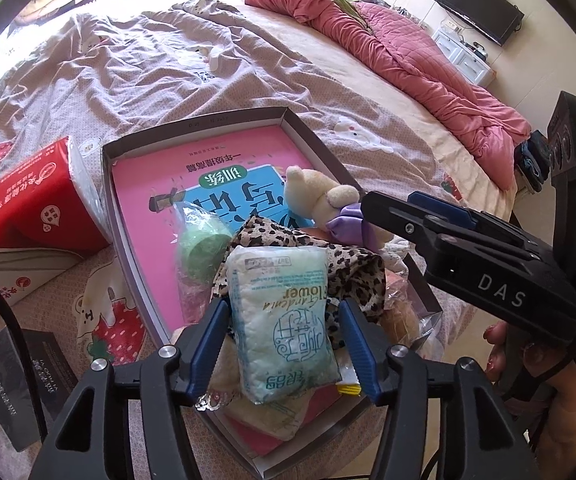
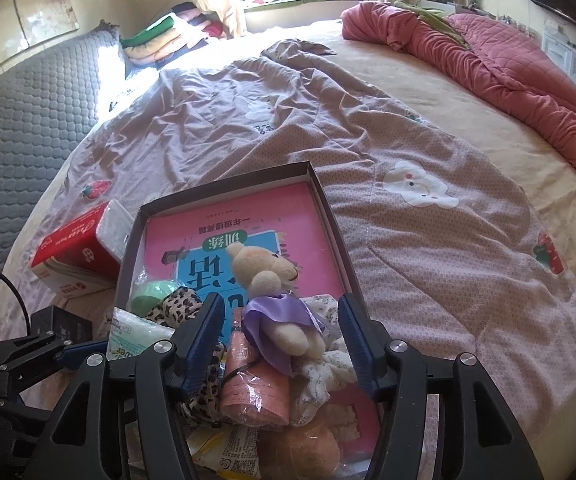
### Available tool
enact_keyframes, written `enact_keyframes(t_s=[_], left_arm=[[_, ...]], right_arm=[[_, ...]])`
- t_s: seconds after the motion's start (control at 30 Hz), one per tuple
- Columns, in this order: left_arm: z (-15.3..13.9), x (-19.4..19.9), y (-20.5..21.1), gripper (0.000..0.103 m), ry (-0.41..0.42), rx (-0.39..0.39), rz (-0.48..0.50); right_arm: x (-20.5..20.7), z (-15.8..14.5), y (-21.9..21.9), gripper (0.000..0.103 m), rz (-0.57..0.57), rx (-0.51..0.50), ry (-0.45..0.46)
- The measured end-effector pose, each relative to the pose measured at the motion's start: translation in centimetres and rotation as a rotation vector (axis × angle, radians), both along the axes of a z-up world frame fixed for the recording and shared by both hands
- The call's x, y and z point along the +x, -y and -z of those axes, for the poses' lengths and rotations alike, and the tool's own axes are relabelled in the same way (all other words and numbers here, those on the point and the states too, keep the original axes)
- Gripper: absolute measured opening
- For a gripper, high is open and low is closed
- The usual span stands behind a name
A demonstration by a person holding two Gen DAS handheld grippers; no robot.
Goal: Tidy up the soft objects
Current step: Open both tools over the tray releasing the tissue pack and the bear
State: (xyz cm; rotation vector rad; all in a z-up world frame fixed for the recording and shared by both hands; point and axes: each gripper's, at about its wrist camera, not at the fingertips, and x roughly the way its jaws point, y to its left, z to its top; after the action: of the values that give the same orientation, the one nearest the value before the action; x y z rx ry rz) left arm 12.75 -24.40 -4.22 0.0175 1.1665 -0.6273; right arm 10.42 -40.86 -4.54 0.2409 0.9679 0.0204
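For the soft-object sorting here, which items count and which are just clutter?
Job:
- shallow grey cardboard box
- white-green soft pouch
- cream plush bear in purple dress
- leopard-print cloth
- green roll in plastic

Lying about:
- red tissue pack
- black carton
- rumpled pink quilt

Shallow box (image 1: 192, 126) lies on the bed (image 1: 100, 80), a large book (image 1: 144, 184) flat in its bottom. Piled on the book's near half: plush bear (image 2: 266, 280) at 1 o'clock of the pile, wipes packet (image 1: 284, 316) on a patterned cloth (image 1: 352, 272) at 6 o'clock, bagged roll (image 1: 200, 240) at 10 o'clock. Tissue pack (image 1: 36, 200) lies outside the box at 9 o'clock, dark carton (image 1: 20, 380) at 7 o'clock. Rumpled quilt (image 2: 508, 64) lies along the bed at 2 o'clock. Folded bedding (image 2: 160, 36) is stacked behind at 11 o'clock.
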Motion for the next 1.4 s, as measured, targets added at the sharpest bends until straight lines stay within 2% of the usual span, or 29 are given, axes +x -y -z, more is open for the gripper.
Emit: enact_keyframes(t_s=[0.67,0.8,1.07,1.4], left_arm=[[-3.2,-1.3,-2.2,0.07,0.067,-0.004,-0.04],[-3.7,-1.6,-2.9,0.073,0.076,-0.003,-0.058],[-5.3,-2.4,-4.7,0.077,0.114,0.004,-0.106],[-7.4,-3.9,-6.8,0.083,0.157,-0.003,-0.153]], right_arm=[[-1.1,-2.4,-1.2,0.069,0.015,-0.008,0.03],[-1.9,-3.3,-1.7,0.074,0.014,-0.018,0.051],[-3.9,-5.7,-2.3,0.075,0.014,-0.004,0.096],[-6.4,-8.7,-3.6,0.076,0.01,-0.038,0.15]])
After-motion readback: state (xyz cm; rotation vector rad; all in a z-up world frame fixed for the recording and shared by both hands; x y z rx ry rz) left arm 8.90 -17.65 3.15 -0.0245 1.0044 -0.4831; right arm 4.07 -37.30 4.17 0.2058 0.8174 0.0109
